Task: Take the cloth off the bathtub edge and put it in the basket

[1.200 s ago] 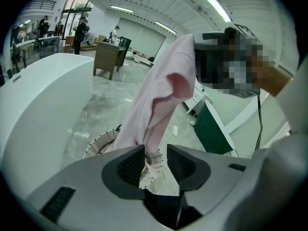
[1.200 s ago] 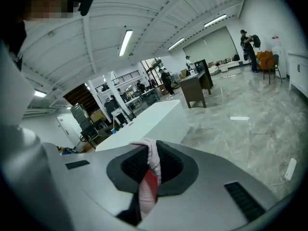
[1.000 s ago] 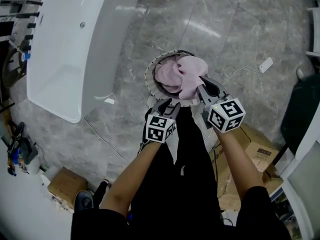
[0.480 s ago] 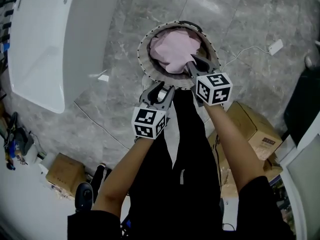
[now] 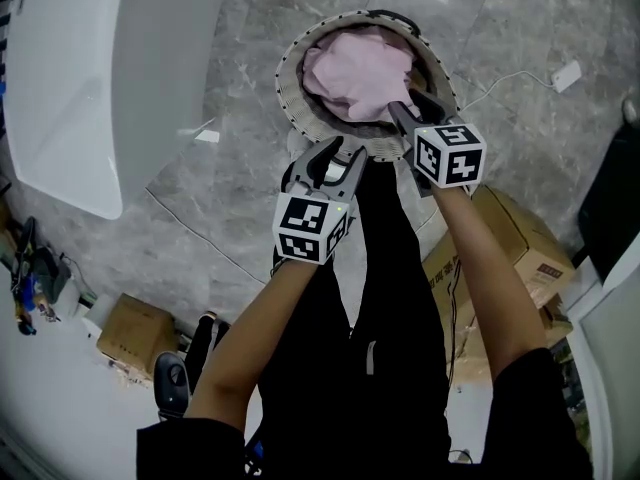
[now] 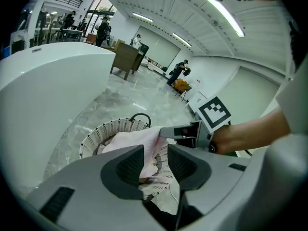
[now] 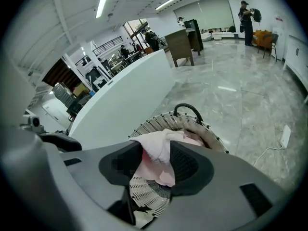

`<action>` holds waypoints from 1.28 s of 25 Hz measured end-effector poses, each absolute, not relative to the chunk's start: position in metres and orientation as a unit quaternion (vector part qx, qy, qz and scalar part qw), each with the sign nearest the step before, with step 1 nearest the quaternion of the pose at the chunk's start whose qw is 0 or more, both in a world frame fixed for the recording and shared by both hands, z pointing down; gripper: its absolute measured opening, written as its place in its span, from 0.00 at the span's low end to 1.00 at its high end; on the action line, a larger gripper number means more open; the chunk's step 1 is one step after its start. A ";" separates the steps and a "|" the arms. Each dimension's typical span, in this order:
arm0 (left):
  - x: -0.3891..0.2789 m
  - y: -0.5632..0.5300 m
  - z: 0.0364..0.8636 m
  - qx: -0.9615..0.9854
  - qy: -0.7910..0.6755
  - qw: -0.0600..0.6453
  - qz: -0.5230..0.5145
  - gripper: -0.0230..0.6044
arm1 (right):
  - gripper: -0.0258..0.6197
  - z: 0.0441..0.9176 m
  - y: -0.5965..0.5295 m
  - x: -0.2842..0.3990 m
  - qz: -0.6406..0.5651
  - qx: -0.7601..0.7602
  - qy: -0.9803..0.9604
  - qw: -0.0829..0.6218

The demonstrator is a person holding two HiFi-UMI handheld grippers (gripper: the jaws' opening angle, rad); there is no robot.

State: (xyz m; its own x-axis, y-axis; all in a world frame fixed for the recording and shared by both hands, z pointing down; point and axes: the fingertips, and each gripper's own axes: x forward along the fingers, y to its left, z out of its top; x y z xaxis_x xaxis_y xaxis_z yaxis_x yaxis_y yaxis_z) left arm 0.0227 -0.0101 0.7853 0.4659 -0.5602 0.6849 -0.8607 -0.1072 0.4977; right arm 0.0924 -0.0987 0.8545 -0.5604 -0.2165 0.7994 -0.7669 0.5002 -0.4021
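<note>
Lying bunched in the round woven basket [image 5: 290,88], the pink cloth [image 5: 355,73] is a crumpled heap with no clear long axis. One loose fold rises from it toward the right gripper [image 7: 156,160]. That gripper's jaws have just been opening and now stand spread wide, with the fold hanging between them. It lies close against the pads, but neither pad clamps it. The rest of the cloth sits just beyond and below the jaw tips, inside the basket.

The left gripper [image 6: 155,160] also has its jaws spread wide and pinches nothing. The basket's near rim and the cloth show through the gap, just ahead of the tips. The white bathtub [image 5: 80,88] lies well off to the left of both grippers.

Each gripper's cube [image 5: 310,228] carries black-and-white square markers. A cardboard box [image 5: 510,258] behind the right jaws has a label whose print is too small to read.
</note>
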 end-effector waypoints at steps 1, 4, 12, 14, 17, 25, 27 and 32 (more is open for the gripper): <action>0.024 -0.008 0.788 0.725 -0.486 0.459 0.168 0.29 | 0.32 0.851 -0.099 0.096 0.397 0.308 -0.793 0.344; 0.029 -0.003 0.794 0.726 -0.472 0.470 0.172 0.31 | 0.33 0.835 -0.099 0.108 0.407 0.308 -0.797 0.323; 0.041 -0.006 0.807 0.731 -0.455 0.477 0.178 0.32 | 0.34 0.849 -0.069 0.141 0.428 0.306 -0.775 0.349; 0.045 -0.009 0.808 0.733 -0.452 0.477 0.177 0.32 | 0.34 0.865 -0.053 0.149 0.424 0.299 -0.767 0.377; 0.051 -0.012 0.810 0.736 -0.448 0.476 0.175 0.32 | 0.34 0.887 -0.032 0.161 0.430 0.294 -0.751 0.405; 0.059 -0.013 0.822 0.740 -0.438 0.477 0.184 0.33 | 0.34 0.936 0.003 0.183 0.464 0.289 -0.719 0.429; 0.062 -0.011 0.824 0.741 -0.433 0.477 0.189 0.33 | 0.34 0.952 0.011 0.190 0.466 0.289 -0.713 0.437; 0.074 -0.002 0.831 0.745 -0.419 0.481 0.197 0.33 | 0.34 0.983 0.032 0.206 0.472 0.279 -0.697 0.462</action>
State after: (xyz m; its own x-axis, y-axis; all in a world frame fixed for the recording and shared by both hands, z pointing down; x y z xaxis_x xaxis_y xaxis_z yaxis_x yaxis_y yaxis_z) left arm 0.0744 -0.0016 0.8307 0.5718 -0.4336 0.6965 -0.8131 -0.1867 0.5513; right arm 0.2063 0.0320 0.9834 -0.4178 0.0466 0.9073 -0.8248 0.3993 -0.4003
